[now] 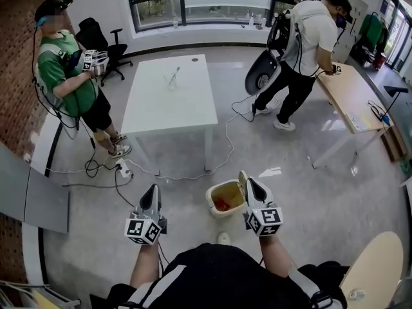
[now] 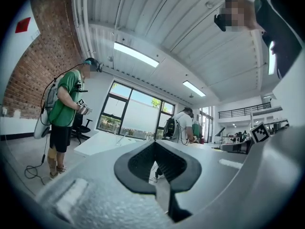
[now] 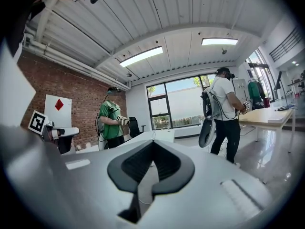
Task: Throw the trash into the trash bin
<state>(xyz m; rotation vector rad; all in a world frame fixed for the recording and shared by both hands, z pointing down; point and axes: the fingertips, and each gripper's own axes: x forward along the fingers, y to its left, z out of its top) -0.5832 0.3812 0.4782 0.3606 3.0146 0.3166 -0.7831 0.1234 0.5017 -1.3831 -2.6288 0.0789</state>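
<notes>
A small cream trash bin (image 1: 223, 214) stands on the floor just ahead of me with its lid (image 1: 243, 178) tipped up. Something red (image 1: 221, 204) lies inside it. My left gripper (image 1: 152, 189) hangs to the left of the bin, jaws shut and empty. My right gripper (image 1: 252, 184) is close to the bin's right side by the lid, also shut with nothing in it. In the left gripper view the left gripper (image 2: 155, 142) points level into the room. The right gripper (image 3: 153, 142) does the same in the right gripper view.
A white table (image 1: 170, 92) stands beyond the bin. A person in green (image 1: 67, 76) is at the left and a person in white (image 1: 302, 50) leans over a wooden table (image 1: 351, 95) at the right. Cables and a power strip (image 1: 123, 169) lie on the floor.
</notes>
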